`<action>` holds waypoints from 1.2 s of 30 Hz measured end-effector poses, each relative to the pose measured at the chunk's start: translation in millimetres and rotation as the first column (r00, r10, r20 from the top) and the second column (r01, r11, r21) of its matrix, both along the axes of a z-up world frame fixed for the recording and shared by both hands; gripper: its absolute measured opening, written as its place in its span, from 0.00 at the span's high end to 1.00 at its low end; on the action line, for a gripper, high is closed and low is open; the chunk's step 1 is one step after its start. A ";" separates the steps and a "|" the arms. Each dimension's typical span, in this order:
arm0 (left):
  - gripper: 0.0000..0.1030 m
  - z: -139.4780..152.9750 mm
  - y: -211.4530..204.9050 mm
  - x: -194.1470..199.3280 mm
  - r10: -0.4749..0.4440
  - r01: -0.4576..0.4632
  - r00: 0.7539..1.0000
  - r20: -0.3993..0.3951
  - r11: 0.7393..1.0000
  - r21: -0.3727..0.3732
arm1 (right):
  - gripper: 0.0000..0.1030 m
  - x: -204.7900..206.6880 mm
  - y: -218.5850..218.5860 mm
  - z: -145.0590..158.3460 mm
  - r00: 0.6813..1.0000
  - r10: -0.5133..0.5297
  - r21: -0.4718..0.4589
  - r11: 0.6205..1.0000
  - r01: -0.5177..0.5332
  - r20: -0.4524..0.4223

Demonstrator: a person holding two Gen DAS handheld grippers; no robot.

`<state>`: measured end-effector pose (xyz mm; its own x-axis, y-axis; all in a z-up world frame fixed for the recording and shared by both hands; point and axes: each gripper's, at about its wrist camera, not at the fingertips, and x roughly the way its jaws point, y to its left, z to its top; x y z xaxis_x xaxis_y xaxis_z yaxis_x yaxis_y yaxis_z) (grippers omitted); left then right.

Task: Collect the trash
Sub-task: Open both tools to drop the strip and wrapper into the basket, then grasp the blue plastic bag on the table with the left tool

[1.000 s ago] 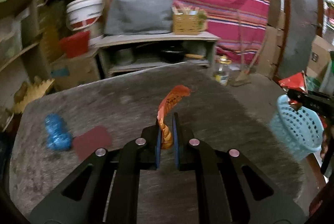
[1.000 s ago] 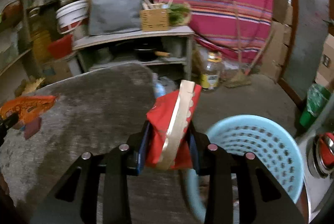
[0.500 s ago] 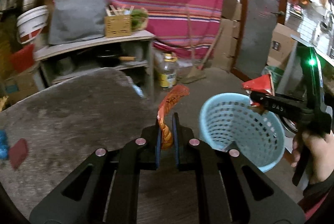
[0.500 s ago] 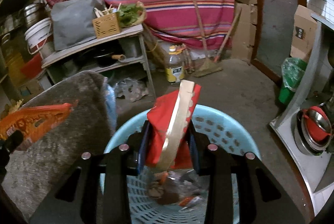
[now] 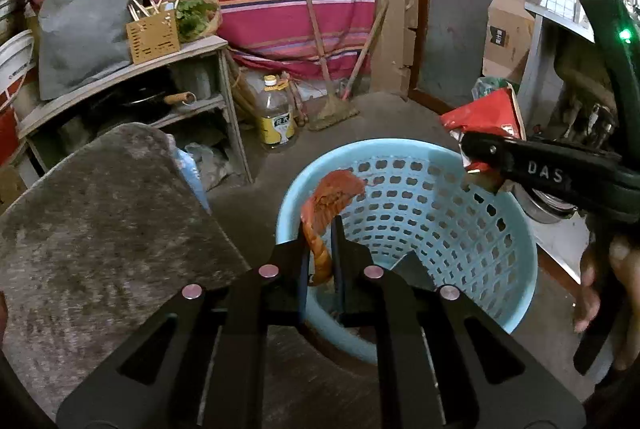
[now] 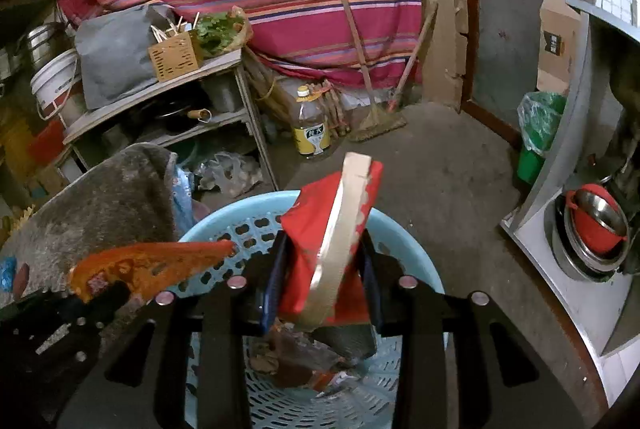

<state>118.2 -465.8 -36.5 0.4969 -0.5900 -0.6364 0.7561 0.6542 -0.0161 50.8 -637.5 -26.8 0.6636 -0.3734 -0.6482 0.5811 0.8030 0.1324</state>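
Both grippers hold wrappers over basket [image 5: 516,293] beside table [image 5: 100,229].

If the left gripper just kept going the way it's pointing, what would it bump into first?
Most likely the far inner wall of the blue basket. The left gripper, shut on an orange wrapper, points over the near rim into the basket, though depth is hard to judge here.

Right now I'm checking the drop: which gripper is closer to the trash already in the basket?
Right. The right gripper holds its red packet directly above the trash; the left gripper is at the basket rim.
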 end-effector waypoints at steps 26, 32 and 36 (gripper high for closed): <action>0.05 38.8 163.6 44.9 0.325 -0.316 0.941 0.097 0.944 -0.098 | 0.23 33.8 26.2 -20.3 0.993 -0.060 0.001 0.998 0.060 -0.101; 0.05 34.6 247.7 81.3 0.483 -0.477 0.868 0.118 0.876 -0.074 | 0.10 53.4 66.5 -6.1 0.999 -0.027 -0.008 1.000 0.027 -0.032; 0.05 39.3 303.2 106.2 0.584 -0.581 0.800 0.137 0.811 -0.066 | 0.10 75.7 101.9 0.5 0.999 0.031 -0.038 0.999 -0.032 -0.008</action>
